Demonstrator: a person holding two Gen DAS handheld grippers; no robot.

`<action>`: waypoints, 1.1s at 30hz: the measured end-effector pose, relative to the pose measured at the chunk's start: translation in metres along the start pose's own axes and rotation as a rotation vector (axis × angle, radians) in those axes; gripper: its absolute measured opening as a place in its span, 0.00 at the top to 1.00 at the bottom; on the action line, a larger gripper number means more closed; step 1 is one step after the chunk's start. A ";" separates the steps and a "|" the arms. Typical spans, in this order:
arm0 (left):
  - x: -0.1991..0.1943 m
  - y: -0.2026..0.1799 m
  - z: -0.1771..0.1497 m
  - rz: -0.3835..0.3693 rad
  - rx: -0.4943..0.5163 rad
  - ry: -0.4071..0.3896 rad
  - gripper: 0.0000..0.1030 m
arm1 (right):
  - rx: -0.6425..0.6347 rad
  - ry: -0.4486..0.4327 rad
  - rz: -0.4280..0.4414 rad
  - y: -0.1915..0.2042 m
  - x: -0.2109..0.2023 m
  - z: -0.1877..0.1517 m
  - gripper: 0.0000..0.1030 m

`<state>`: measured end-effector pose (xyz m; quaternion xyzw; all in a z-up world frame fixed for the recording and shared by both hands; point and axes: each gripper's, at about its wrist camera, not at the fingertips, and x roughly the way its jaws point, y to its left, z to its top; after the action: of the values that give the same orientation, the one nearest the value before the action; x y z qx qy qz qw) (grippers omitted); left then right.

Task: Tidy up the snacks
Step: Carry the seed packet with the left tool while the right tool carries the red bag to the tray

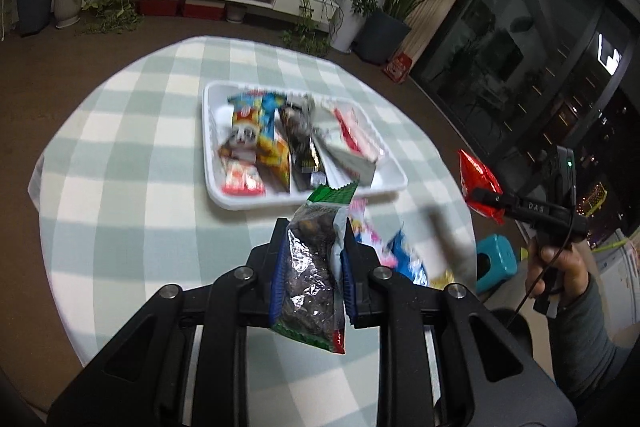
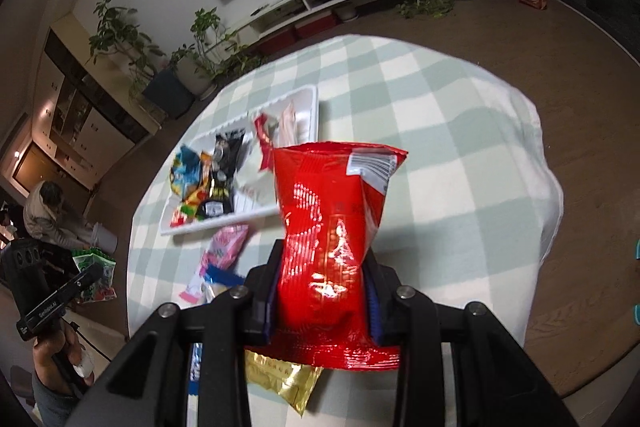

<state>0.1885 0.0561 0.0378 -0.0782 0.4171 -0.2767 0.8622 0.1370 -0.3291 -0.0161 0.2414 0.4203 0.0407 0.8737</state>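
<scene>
While my left claw (image 1: pixel 312 251) pinches a green-edged packet (image 1: pixel 310 275) of dark snacks, my right claw (image 2: pixel 320 283) pinches a red bag (image 2: pixel 332 247), both held above the checked surface (image 1: pixel 132 155). Beneath them lie a pink packet (image 2: pixel 224 251) and a gold packet (image 2: pixel 284 383). Farther off sits the white tray (image 1: pixel 224 195), filled with snacks.
</scene>
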 end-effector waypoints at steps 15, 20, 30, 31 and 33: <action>0.117 -0.031 0.127 0.013 0.006 0.065 0.80 | -0.178 -0.018 0.089 0.108 0.048 0.105 0.65; 0.162 -0.023 0.124 0.043 -0.001 0.107 0.80 | -0.175 0.095 0.071 0.114 0.114 0.103 0.65; 0.199 -0.010 0.106 0.080 0.038 0.151 0.80 | -0.157 0.157 -0.011 0.090 0.165 0.087 0.65; 0.200 -0.009 0.105 0.082 0.038 0.152 0.80 | -0.157 0.160 -0.013 0.088 0.168 0.088 0.65; 0.203 -0.007 0.105 0.083 0.038 0.154 0.80 | -0.173 0.156 -0.023 0.093 0.170 0.089 0.65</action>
<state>0.3667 -0.0697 -0.0296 -0.0227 0.4797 -0.2537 0.8397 0.3256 -0.2351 -0.0479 0.1565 0.4848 0.0853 0.8563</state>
